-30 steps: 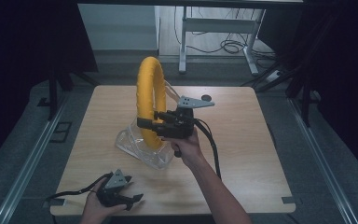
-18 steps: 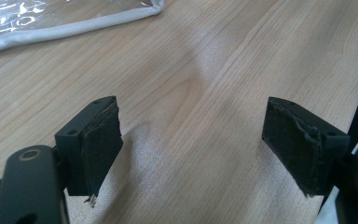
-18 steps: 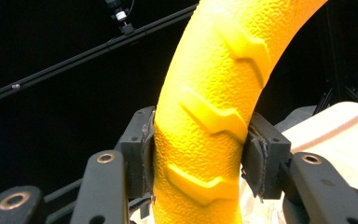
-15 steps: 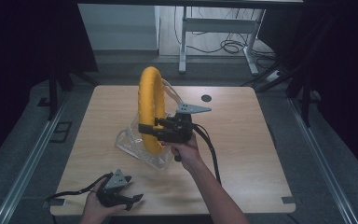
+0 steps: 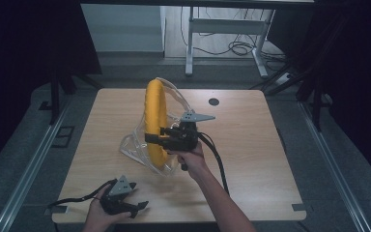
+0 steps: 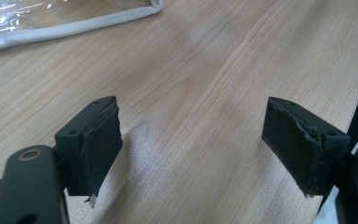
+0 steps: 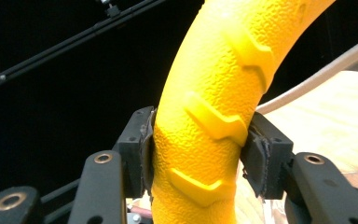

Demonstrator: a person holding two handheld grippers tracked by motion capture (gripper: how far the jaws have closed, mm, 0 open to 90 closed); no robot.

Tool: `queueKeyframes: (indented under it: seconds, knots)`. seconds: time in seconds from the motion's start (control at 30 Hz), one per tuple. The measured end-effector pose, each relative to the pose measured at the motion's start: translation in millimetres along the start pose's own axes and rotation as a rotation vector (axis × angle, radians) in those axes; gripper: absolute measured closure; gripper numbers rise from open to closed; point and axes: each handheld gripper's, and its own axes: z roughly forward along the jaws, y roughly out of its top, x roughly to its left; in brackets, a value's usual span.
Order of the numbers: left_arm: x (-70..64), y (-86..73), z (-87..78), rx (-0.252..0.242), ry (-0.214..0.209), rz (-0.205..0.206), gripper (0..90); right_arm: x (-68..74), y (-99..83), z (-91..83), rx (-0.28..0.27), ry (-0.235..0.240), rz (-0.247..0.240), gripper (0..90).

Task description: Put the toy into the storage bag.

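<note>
High view: yellow ring [image 5: 154, 123] held upright over the middle of the wooden table [image 5: 251, 159], pinched at its near lower side by the right gripper [image 5: 160, 137]. Compared with the frame a second back, lifted and swung a little further out of the clear plastic bag [image 5: 140, 147] — top of the ring now standing clear above the bag's mouth, lower arc apparently still inside the film. Probably a sign that the ring is about half freed, with more pulling up needed before it comes clear. Left gripper [image 5: 134, 207] resting low at the near left edge of the table, same spot as a second ago, well apart from the bag.

Left gripper view: jaws spread wide, nothing between the pads [image 6: 100, 140], only bare wood below. Corner of the bag's white piping [image 6: 98, 22] at the top, some way off.

Right gripper view: jaws pressed onto the ring [image 7: 214, 121] from both sides, gripping the pebbled yellow surface between its raised chevron ribs. Pale edge of the bag [image 7: 317, 77] trailing behind at right.

Count — one ring, one bag, two grippers, one table, one small dark round hole [image 5: 214, 102] in the tabletop's far side.
</note>
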Motion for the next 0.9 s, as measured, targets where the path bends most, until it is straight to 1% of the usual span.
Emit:
queueKeyframes:
  seconds: [0.07, 0.1, 0.13, 0.17, 0.43, 0.47, 0.5, 0.53, 0.57, 0.63, 0.73, 0.9]
  knots:
    - [0.0, 0.1, 0.1, -0.001, -0.002, -0.002, 19.5, 0.0, 0.5, -1.0, -0.002, -0.007, -0.006, 48.4]
    - [0.1, 0.2, 0.1, -0.001, -0.002, 0.0, 19.5, 2.0, 0.3, -0.9, 0.003, -0.033, -0.05, 46.6]
    - [0.1, 0.2, 0.1, -0.001, -0.002, 0.0, 19.5, 2.0, 0.3, -0.9, 0.003, -0.033, -0.05, 46.6]
    - [0.0, 0.1, 0.1, -0.001, -0.002, 0.0, 19.5, 5.6, 1.3, -1.9, 0.002, -0.066, -0.084, 45.4]
    - [-0.1, 0.0, 0.6, 0.002, -0.002, 0.001, 19.5, 8.3, 1.8, -3.1, -0.001, -0.098, -0.12, 41.8]
    - [-0.1, -0.2, 0.8, 0.004, -0.001, 0.002, 19.5, 9.0, 1.8, -3.1, 0.002, -0.089, -0.12, 36.4]
    - [-0.1, -0.2, 0.8, 0.004, -0.001, 0.002, 19.5, 9.0, 1.8, -3.1, 0.002, -0.089, -0.12, 36.4]
    - [-0.2, -0.3, 1.0, 0.004, -0.002, 0.002, 19.5, 9.2, 1.8, -3.3, 0.002, -0.084, -0.117, 34.5]
    - [-0.2, -0.3, 1.1, 0.004, -0.001, 0.003, 19.5, 10.6, 1.9, -4.4, 0.002, -0.099, -0.121, 29.5]
    - [-0.1, -0.4, 1.2, 0.007, 0.001, 0.006, 19.5, 11.6, 1.8, -6.5, 0.003, -0.11, -0.123, 27.0]
    - [-0.5, -0.4, 1.3, 0.006, -0.002, 0.001, 19.5, 12.6, 1.3, -8.9, -0.001, -0.113, -0.122, 25.8]
    - [-0.7, -0.4, 1.2, 0.006, -0.003, 0.002, 19.5, 16.7, -1.2, -16.4, -0.015, -0.108, -0.137, 25.7]
